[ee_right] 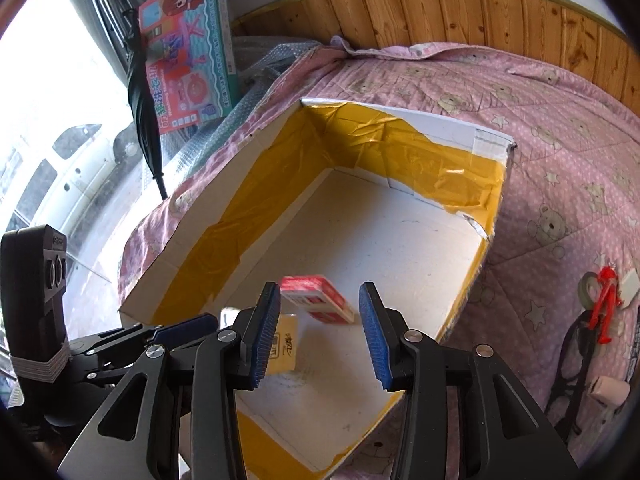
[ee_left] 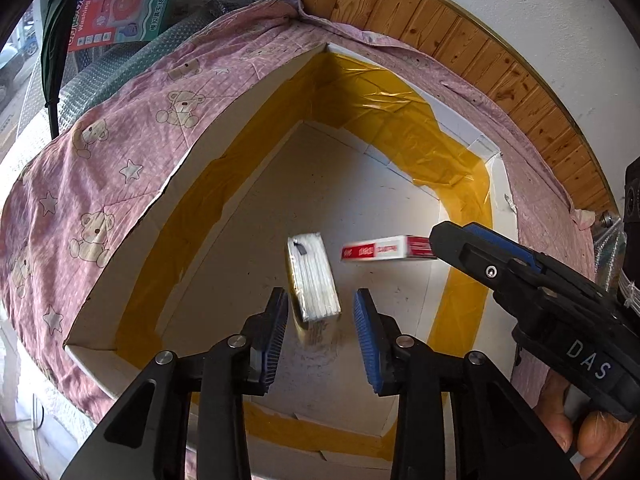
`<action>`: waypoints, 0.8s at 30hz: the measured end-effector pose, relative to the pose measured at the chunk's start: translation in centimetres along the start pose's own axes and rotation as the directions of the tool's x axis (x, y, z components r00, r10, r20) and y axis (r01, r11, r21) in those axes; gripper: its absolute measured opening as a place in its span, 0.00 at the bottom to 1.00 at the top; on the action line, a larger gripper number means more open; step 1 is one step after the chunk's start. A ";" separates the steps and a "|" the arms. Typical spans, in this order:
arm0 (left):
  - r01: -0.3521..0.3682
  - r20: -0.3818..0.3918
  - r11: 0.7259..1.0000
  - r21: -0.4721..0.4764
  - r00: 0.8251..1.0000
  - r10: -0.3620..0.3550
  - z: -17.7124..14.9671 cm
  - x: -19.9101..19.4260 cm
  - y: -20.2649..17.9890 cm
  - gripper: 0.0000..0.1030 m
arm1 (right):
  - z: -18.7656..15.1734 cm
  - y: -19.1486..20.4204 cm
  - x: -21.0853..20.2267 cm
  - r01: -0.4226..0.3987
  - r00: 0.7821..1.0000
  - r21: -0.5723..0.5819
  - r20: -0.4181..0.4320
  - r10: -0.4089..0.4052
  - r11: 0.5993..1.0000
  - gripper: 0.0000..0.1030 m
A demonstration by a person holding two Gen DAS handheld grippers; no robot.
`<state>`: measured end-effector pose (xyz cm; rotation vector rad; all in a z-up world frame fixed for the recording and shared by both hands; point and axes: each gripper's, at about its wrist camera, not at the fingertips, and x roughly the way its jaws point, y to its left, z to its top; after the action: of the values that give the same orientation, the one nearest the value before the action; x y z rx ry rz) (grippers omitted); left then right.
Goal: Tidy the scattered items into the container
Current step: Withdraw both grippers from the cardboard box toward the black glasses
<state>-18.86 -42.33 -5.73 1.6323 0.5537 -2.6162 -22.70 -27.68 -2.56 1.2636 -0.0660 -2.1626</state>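
Both claws are hanging over an open white cardboard box (ee_right: 452, 130) lined with yellow tape, which is sitting on a pink quilt (ee_right: 560, 168) printed with bears and stars.

The left claw (ee_left: 321, 330) is standing with its blue-padded fingers apart and gripping nothing. Between and just ahead of its fingers, a pale tissue pack (ee_left: 313, 276) is appearing tilted and slightly blurred above the box floor (whether it is touching the floor, I cannot tell).

The right claw (ee_right: 320, 330) is likewise spread wide and empty. Just ahead of its fingers, a red and white carton (ee_right: 320, 300) is showing tilted and smeared inside the box, near the left wall. In the left wrist view the same carton (ee_left: 384, 249) is lying just off the tip of the right claw (ee_left: 436, 240), not clamped by it.

Off to the right on the quilt, well apart from the box, a red clip (ee_right: 605, 304), a tape roll (ee_right: 588, 287) and black-framed glasses (ee_right: 576, 364) are lying together. A colourful toy box (ee_right: 188, 48) is leaning behind the quilt, beside a folded dark umbrella (ee_right: 142, 96).
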 end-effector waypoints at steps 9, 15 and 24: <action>0.003 0.056 0.999 0.037 0.998 -0.005 -2.4 -3.2 -0.9 0.35 | -4.4 0.4 -5.2 -0.073 0.994 0.005 0.083 0.072 0.997 0.43; -0.027 0.095 0.997 0.069 0.995 0.020 -3.4 -5.5 -2.4 0.35 | -5.8 1.3 -7.2 -0.091 0.991 -0.015 0.099 0.092 0.996 0.43; -0.067 0.179 0.991 0.120 0.983 0.044 -5.0 -9.4 -4.3 0.35 | -8.8 1.2 -9.2 -0.081 0.992 -0.003 0.092 0.081 0.997 0.43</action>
<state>-11.07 -38.43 1.73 1.4024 0.3383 -2.7669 -11.91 -21.42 0.14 1.1411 -0.1536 -2.1499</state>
